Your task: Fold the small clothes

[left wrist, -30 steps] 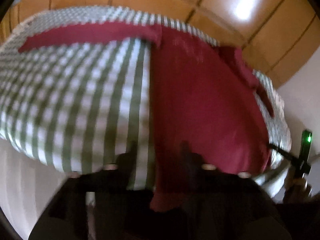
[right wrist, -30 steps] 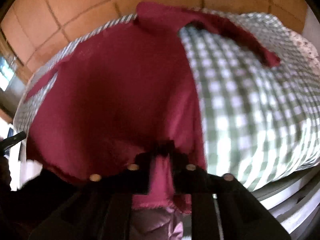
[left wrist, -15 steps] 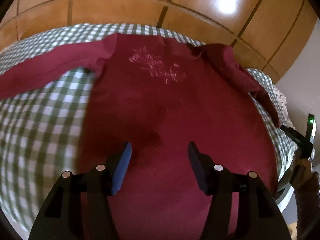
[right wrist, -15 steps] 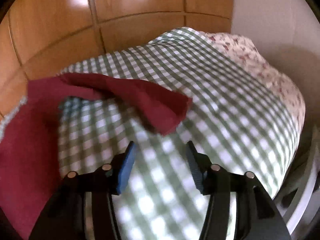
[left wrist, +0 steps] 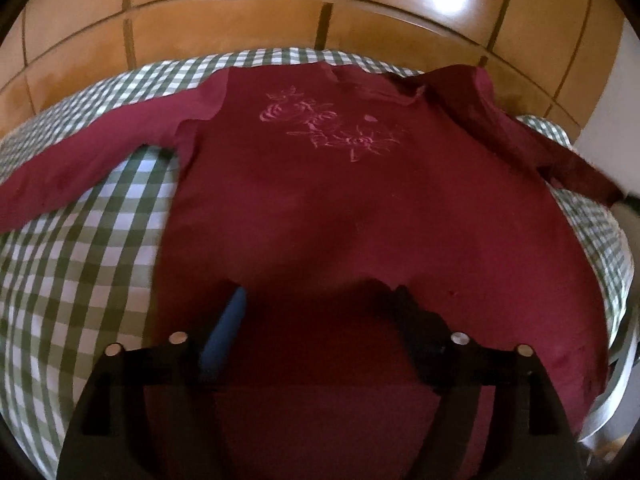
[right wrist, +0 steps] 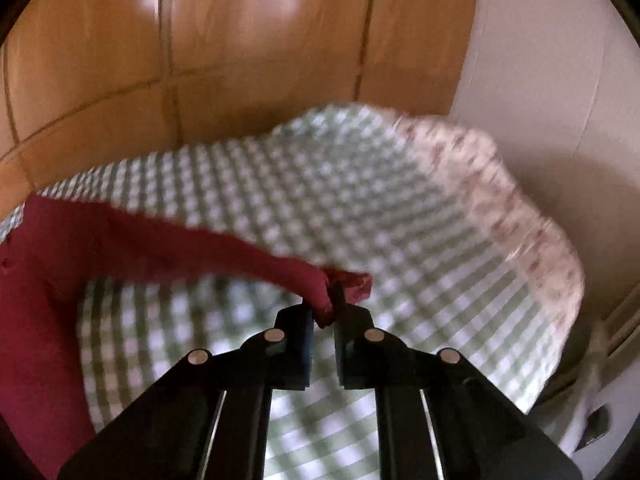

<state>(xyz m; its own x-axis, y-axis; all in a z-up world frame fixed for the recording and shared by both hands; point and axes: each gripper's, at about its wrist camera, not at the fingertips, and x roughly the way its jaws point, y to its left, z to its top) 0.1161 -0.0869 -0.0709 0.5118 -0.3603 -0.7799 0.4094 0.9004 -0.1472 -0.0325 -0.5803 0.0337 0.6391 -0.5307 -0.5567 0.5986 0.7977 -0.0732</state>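
Observation:
A dark red long-sleeved shirt (left wrist: 340, 200) with a pale flower print lies flat, front up, on a green-and-white checked cover (left wrist: 80, 260). My left gripper (left wrist: 318, 292) hovers over the shirt's lower middle. Its jaws are opening, and nothing is pinched between them. In the right wrist view, the shirt's right sleeve (right wrist: 200, 248) stretches across the checked cover (right wrist: 360, 200) to my right gripper (right wrist: 325, 306). That gripper is shut on the cuff end, which is lifted a little off the cover. The shirt's other sleeve (left wrist: 80, 168) lies spread out to the left.
A wooden panelled wall (left wrist: 240, 20) runs behind the bed. A white wall (right wrist: 540, 80) stands to the right. A floral fabric edge (right wrist: 520, 208) borders the checked cover on that side. Bare checked cover lies left of the shirt.
The left gripper moved from the shirt's edge to over its middle, and its jaws widened. The right gripper left the hem, swung right to the sleeve and closed on the cuff.

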